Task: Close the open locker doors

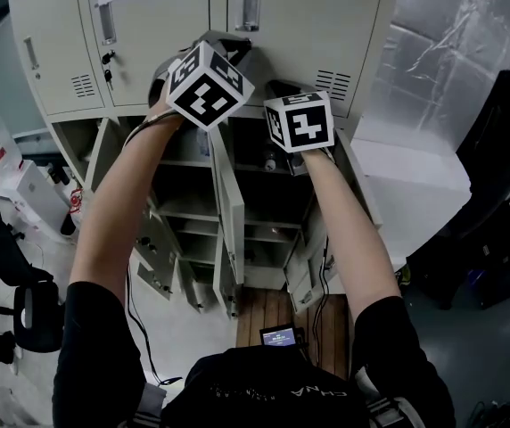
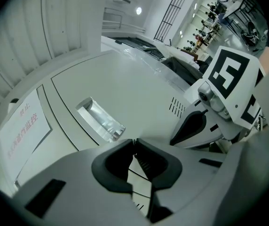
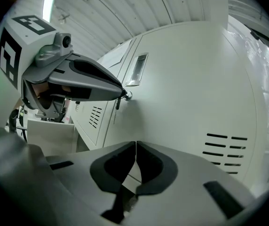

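In the head view a bank of pale lockers stands before me. The upper doors (image 1: pixel 304 25) are closed. Below them several compartments stand open, one open door (image 1: pixel 231 212) swung out edge-on at the middle and another (image 1: pixel 102 154) at the left. Both grippers are held level at the upper row, the left marker cube (image 1: pixel 206 86) beside the right marker cube (image 1: pixel 300 121). My left gripper (image 2: pixel 134 142) is shut and empty, facing a closed door with a recessed handle (image 2: pixel 100 119). My right gripper (image 3: pixel 135 145) is also shut and empty, close to a closed vented door (image 3: pixel 195 93).
A paper label (image 2: pixel 24 126) is stuck on the upper left door. A key (image 3: pixel 120 98) hangs in a lock near the left gripper's body (image 3: pixel 78 79). Shelves (image 1: pixel 188 208) show inside the open compartments. A plastic-wrapped panel (image 1: pixel 442 52) stands at the right, a chair (image 1: pixel 23 315) at the lower left.
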`<action>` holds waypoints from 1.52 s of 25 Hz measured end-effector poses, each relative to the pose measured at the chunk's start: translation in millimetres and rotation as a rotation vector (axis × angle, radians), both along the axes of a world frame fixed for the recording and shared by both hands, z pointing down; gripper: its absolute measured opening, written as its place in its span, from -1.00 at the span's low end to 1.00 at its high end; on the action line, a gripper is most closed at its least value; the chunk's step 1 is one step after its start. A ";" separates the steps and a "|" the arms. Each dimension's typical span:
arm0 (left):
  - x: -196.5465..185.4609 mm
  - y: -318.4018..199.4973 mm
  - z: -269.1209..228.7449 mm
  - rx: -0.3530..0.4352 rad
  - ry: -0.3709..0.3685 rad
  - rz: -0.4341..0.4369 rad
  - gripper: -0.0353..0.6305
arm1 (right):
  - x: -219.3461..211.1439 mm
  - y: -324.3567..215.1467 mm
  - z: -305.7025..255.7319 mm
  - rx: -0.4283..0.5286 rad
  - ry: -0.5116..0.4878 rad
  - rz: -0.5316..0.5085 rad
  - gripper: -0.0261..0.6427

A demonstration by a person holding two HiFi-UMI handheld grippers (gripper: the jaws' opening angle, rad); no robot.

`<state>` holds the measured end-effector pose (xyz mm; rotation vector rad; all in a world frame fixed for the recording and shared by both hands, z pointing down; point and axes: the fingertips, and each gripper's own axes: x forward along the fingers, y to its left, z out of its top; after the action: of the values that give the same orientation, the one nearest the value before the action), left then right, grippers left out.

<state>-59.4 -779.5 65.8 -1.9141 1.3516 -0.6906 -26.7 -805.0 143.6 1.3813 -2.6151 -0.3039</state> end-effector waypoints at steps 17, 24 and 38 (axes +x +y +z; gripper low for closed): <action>-6.4 0.5 -5.4 -0.061 0.490 0.022 -0.77 | 1.1 -0.1 -1.1 -0.013 0.000 0.002 -0.82; -10.0 0.0 -6.6 -0.102 0.714 0.044 -0.77 | 2.5 0.5 -1.6 -0.033 -0.020 -0.007 -0.82; -16.3 1.6 -9.8 -0.180 1.063 0.126 -0.76 | 3.7 0.3 -2.1 -0.045 -0.033 -0.006 -0.82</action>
<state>-75.7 -777.8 56.0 -2.6213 1.7516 0.3837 -23.0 -804.7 141.5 1.3761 -2.6361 -0.2231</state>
